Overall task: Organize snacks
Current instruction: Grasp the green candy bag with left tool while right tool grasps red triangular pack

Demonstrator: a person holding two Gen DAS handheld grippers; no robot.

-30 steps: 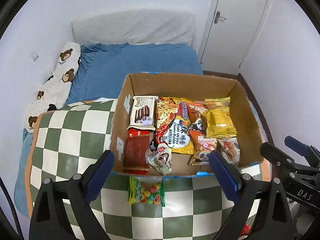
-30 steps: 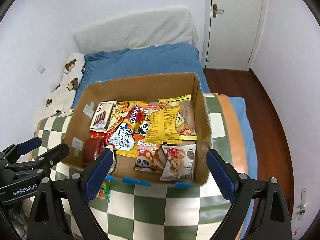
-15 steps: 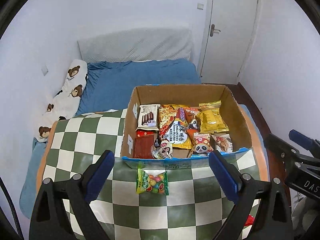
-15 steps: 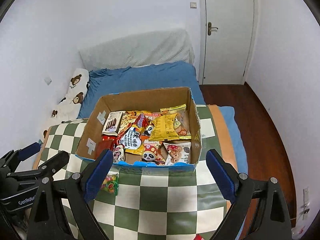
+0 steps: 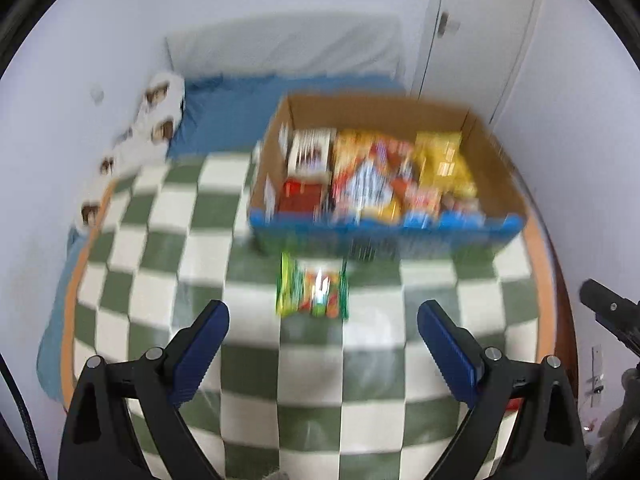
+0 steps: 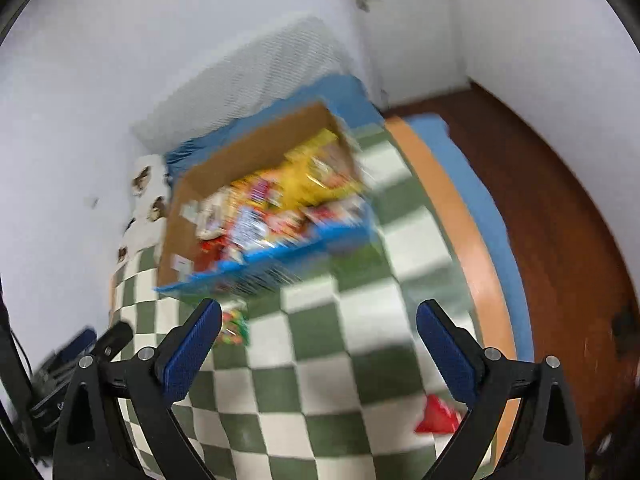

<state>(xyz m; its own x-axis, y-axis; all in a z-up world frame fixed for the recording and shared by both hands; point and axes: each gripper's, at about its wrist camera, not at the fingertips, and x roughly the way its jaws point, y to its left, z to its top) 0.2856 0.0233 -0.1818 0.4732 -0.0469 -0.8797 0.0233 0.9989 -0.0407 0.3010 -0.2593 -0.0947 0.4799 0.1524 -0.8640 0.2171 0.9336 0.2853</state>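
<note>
On the checkered blanket, just in front of the box, a green candy bag is seen lying flat, apart from the box's blue front edge. The box is already filled with snack packets. A red packet is seen near the blanket's orange edge, close to the right claw; what it is cannot be told through the blur.

Both claws are held wide, with nothing between the pads. The left claw is pointed roughly at the candy bag, which lies ahead of its pads and slightly left of centre. The right claw is tilted, and its view is heavily smeared.

Several slips are judged likely. If the left claw is brought down off-centre, only the bag's crimped edge may be pinched, and the slick film may be pulled free. If too much force is used, the candies inside may be crushed or the bag may be pushed under the box wall. The soft bedding gives under pressure, so blanket fabric may be caught along with the bag. The red packet may be knocked off the bed if it is swept by the right claw.
</note>
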